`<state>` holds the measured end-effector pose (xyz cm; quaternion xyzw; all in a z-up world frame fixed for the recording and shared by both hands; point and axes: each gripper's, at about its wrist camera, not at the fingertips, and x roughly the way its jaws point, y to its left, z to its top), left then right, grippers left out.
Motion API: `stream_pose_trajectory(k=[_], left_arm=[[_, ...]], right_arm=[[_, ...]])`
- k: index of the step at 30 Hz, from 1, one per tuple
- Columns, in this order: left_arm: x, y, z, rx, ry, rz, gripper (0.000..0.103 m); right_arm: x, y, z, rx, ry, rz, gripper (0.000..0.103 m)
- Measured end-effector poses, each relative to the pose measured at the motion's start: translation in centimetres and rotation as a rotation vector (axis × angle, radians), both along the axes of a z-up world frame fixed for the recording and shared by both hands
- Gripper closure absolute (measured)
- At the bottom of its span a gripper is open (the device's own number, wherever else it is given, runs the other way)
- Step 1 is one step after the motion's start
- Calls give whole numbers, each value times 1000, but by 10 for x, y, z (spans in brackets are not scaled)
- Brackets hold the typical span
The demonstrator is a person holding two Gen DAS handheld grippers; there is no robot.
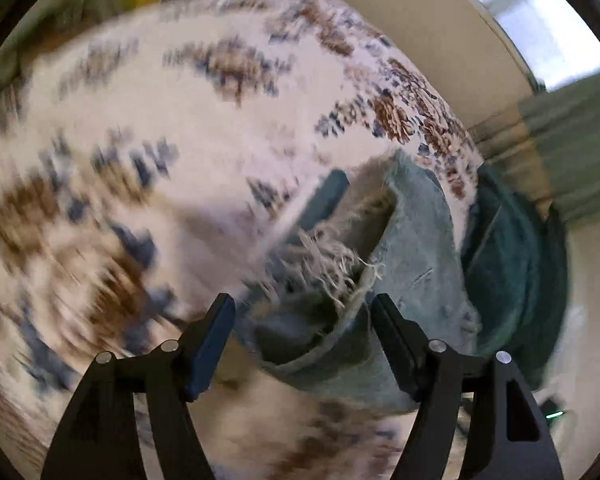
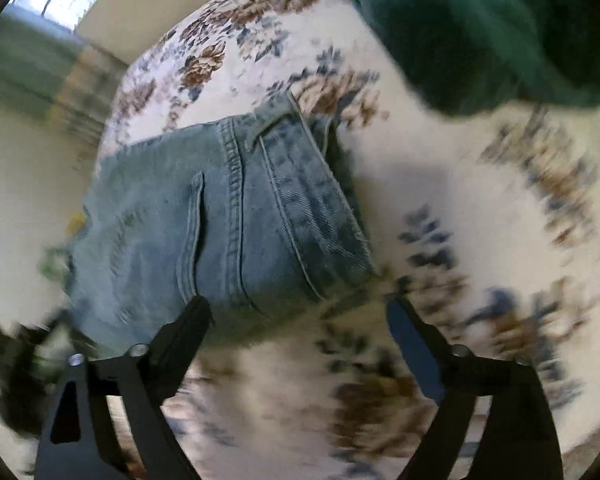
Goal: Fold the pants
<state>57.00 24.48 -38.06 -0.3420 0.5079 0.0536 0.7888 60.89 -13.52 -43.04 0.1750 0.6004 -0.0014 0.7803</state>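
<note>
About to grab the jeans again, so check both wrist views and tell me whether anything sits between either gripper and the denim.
Nothing visible blocks either one. The left gripper, jaws open, faces the frayed hem of the light-blue denim jeans. The right gripper, jaws open, faces their waistband side. The dark green cloth lies beyond, on the floral bedspread.

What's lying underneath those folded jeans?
The jeans rest on a floral cloth covering the surface; its brown and blue pattern shows all around them. Whatever lies directly beneath the denim is covered. A dark green garment lies apart, beyond them.
</note>
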Motion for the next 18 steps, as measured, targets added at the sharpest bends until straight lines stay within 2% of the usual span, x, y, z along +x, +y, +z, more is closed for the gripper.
stream_pose_trajectory(k=[1,3,5,8,10,18], left_arm=[[-2,-5,12,76,-10,-32,33],[-5,-14,29,192,-20,-96,23],[-13,-27,46,282,-28,-167,11],[-31,-48,71,422,-39,-261,10],[-44,-56,86,462,-49,-290,10],[-114,-75,154,496,-137,-330,10]], right_arm=[[-7,7,12,-69,-16,17,7],[-21,21,36,-199,-49,36,0],[-36,29,58,-265,-77,33,0],[-58,40,86,-330,-113,27,0],[-77,45,110,-354,-139,18,0],[-167,49,199,-363,-249,4,0]])
